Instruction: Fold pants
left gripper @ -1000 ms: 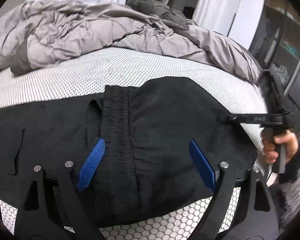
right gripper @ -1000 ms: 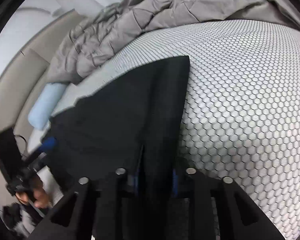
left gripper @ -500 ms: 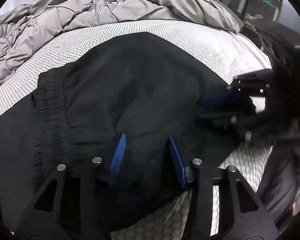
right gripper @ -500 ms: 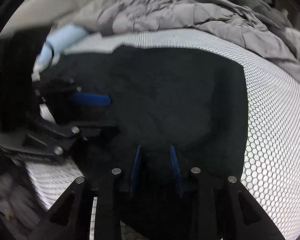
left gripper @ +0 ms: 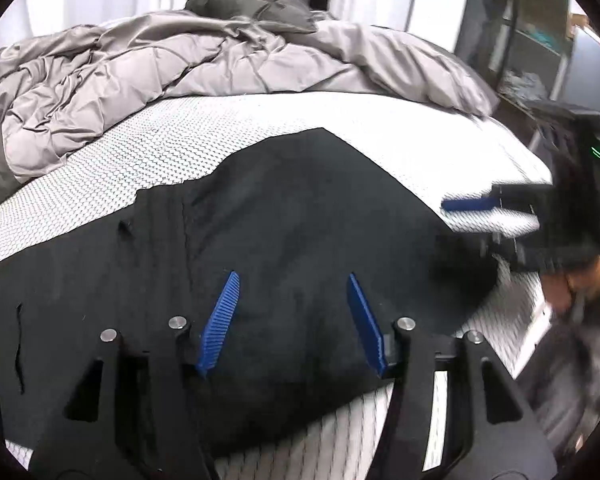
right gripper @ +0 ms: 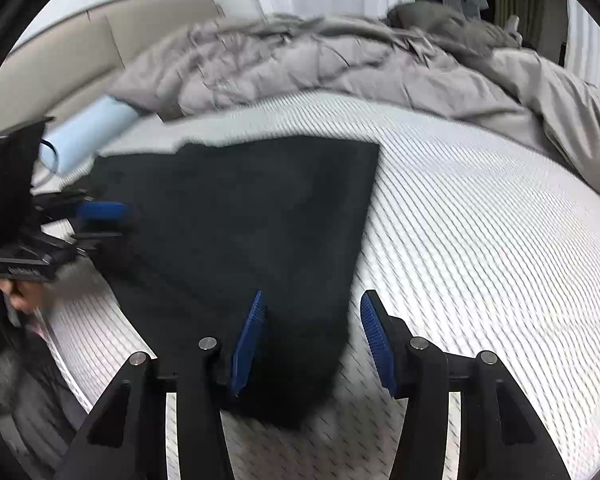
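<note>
Bare white honeycomb-textured mattress (right gripper: pixel 480 220) lies open to the right of the flat black folded pants (right gripper: pixel 252 216) and in a band behind them. That band ends at the rumpled grey quilted duvet (left gripper: pixel 140 76) heaped across the far side. A pale blue rolled cushion (right gripper: pixel 86 134) blocks the far left corner beside the beige padded headboard (right gripper: pixel 80 52).

Your right gripper (right gripper: pixel 310 334) jaws just opening, apart over near corner of black pants (right gripper: pixel 252 220) on white mattress (right gripper: pixel 480 240). Your left gripper (right gripper: pixel 100 222) at far-left edge.
</note>
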A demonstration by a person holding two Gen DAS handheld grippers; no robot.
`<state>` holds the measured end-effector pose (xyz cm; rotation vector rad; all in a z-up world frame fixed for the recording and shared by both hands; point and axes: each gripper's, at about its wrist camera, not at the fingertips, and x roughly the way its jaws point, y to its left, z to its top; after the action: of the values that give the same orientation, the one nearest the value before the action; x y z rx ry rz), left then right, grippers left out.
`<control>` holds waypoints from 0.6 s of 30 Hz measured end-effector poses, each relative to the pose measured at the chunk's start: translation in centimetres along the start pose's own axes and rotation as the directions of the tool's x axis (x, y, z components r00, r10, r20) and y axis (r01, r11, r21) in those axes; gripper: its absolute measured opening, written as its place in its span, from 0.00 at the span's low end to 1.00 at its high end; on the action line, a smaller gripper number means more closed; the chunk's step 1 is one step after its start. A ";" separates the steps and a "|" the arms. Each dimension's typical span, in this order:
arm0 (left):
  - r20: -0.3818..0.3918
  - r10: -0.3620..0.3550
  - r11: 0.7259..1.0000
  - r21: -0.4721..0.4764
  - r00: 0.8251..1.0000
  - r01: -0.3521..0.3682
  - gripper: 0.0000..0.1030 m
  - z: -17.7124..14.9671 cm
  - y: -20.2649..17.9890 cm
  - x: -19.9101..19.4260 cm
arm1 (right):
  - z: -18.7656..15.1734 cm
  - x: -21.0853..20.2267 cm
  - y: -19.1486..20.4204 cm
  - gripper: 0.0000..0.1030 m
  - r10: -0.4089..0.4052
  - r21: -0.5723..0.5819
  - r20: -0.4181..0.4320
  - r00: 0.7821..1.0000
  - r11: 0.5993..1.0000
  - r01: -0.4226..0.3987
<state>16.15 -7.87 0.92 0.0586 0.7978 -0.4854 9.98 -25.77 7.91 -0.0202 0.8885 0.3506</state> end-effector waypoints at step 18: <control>-0.045 0.034 0.999 -0.035 0.998 -0.035 0.51 0.5 2.0 0.7 | 1.3 2.0 0.4 0.49 -0.072 -0.058 -0.086 0.994 0.996 0.067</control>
<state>17.78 -6.42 0.55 0.0499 0.8478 -0.4379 11.96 -24.60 7.28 -0.1181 0.9631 0.3105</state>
